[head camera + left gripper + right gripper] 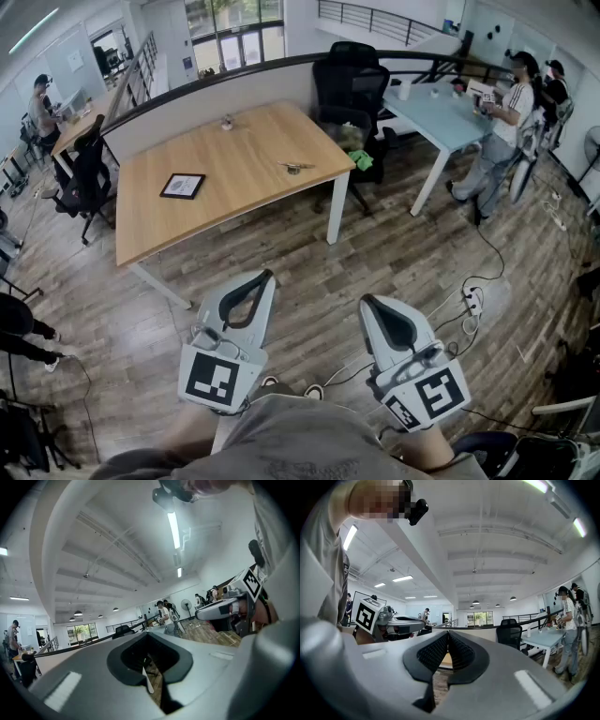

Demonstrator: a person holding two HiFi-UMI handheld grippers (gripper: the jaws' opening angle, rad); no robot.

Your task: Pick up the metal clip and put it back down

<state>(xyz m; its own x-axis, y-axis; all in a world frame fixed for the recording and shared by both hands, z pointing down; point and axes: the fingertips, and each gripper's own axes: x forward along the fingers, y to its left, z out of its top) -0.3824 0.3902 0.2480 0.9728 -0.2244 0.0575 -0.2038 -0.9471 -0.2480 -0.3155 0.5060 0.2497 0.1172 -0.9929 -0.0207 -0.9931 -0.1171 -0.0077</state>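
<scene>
Left gripper [265,277] and right gripper [368,303] both pinched together, empty, low by the body; metal clip [295,168] lies well apart on wooden table [206,216], so best step close and spread one pair before reaching.

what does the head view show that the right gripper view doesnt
Only the head view: the metal clip lying on the wooden table, a black tablet to its left, and the floor between the person and that table.
Only the right gripper view: the ceiling lights and a close look along the right claw, its jaws together with nothing held.
Both: the left claw, the black office chair, the pale blue table and a person standing beside it.
</scene>
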